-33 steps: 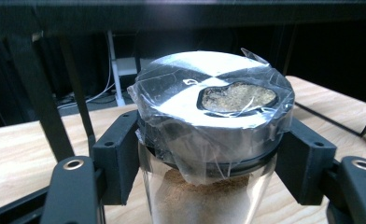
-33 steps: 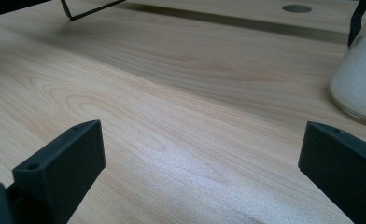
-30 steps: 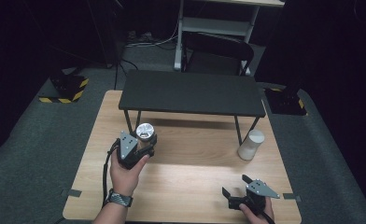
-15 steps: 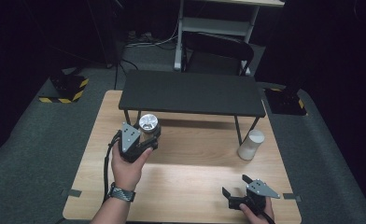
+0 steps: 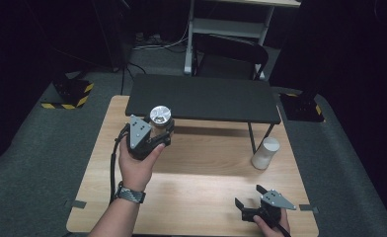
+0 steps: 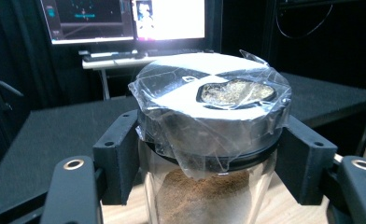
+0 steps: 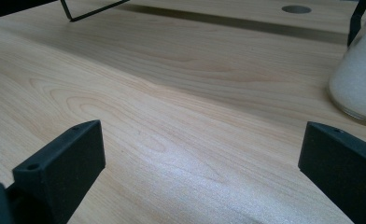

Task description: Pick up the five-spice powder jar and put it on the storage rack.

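Left gripper (image 5: 158, 132): we are clamping the jar (image 6: 209, 154) just under its lid (image 6: 209, 98), one jaw on each side, and carrying it above the table (image 5: 191, 197) at the shelf's near left edge.
Jar: we are holding it upright; brown powder fills the glass, and loose plastic film is wrapping the metal lid.
Grip advice: we are judging the hold to be high on the jar, so we should keep it level and move slowly to stop it swinging or slipping.
Shelf (image 5: 201, 98): we are likely lifting toward its black top; the base should clear the edge before we go forward.
Right gripper (image 5: 251, 197): we are resting it with jaws wide and empty at the table's near right.
White jar (image 5: 264, 153): it is standing by the shelf's right leg, well apart from our load.
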`<action>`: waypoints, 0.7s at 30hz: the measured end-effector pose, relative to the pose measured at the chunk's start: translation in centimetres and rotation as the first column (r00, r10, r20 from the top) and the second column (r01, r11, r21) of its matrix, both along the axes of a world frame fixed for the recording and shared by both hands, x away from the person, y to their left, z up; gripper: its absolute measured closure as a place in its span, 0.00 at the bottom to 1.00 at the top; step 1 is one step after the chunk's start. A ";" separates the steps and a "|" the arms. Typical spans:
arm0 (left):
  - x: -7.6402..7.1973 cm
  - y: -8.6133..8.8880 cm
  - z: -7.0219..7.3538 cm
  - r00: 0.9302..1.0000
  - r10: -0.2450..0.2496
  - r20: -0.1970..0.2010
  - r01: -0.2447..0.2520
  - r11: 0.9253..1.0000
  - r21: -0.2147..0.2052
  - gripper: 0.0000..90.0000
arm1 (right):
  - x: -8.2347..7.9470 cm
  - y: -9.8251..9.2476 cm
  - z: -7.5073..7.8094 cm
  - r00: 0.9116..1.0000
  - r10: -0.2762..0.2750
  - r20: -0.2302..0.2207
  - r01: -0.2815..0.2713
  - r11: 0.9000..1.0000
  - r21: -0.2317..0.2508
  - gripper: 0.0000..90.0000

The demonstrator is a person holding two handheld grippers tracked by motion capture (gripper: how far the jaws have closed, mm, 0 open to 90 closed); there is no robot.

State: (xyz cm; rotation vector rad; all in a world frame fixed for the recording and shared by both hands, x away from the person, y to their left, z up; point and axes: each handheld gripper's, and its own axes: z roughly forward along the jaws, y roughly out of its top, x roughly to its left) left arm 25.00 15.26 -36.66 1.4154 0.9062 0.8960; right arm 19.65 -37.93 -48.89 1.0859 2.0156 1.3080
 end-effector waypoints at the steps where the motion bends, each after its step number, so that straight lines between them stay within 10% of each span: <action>1: 0.1 0.0 0.2 1.000 -0.001 0.003 0.001 1.000 -0.003 0.35 | 0.0 0.0 0.0 1.000 0.000 0.000 0.000 1.000 0.000 0.00; 21: 4.7 -1.2 2.8 1.000 0.025 0.007 -0.025 0.999 -0.028 0.35 | 0.0 0.0 0.0 1.000 0.005 0.002 -0.005 1.000 -0.003 0.00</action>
